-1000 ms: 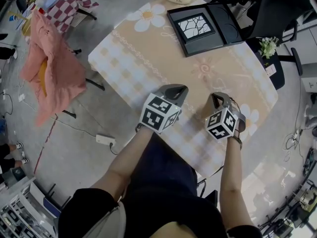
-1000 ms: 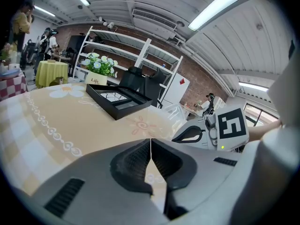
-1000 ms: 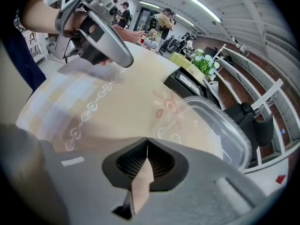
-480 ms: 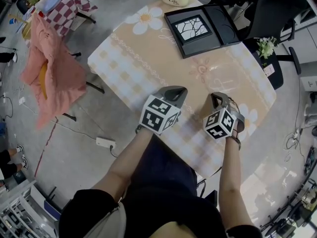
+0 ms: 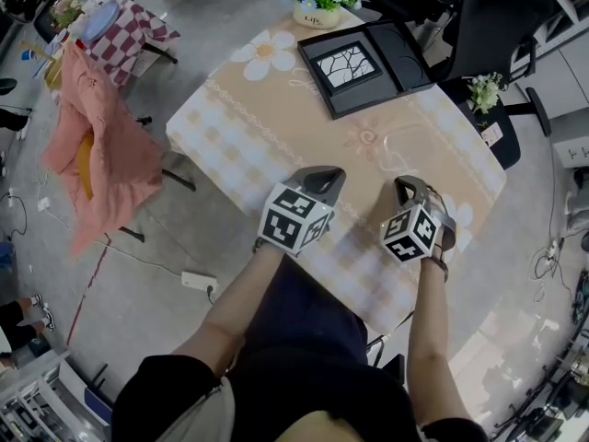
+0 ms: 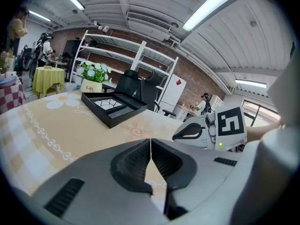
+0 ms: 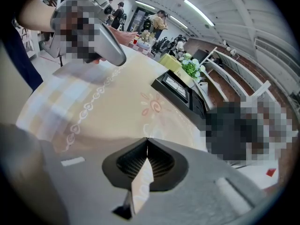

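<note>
A table [image 5: 276, 122] under a beige flowered cloth fills the middle of the head view. My left gripper [image 5: 329, 173] hovers over its near part, jaws shut on nothing. My right gripper [image 5: 403, 184] is beside it to the right, also shut and holding nothing. At the far end lies a black tray [image 5: 363, 58] with a cracked-pattern panel, and behind it a white flower pot [image 5: 317, 3]. In the left gripper view, my left gripper [image 6: 150, 142] points toward the tray [image 6: 115, 107], with the right gripper [image 6: 190, 134] at its right. The right gripper view shows its own jaws [image 7: 147, 140] closed above the cloth.
A pink garment [image 5: 92, 127] hangs on a stand left of the table, near a checked-cloth table [image 5: 120, 12]. A black office chair [image 5: 497, 17] and a small flower pot [image 5: 485, 90] stand at the far right. A power strip [image 5: 196, 282] lies on the floor. People stand far behind.
The head view has shifted, so the tray and flower pot sit a little higher and further left. Both grippers stay shut and have barely moved over the near part of the table.
</note>
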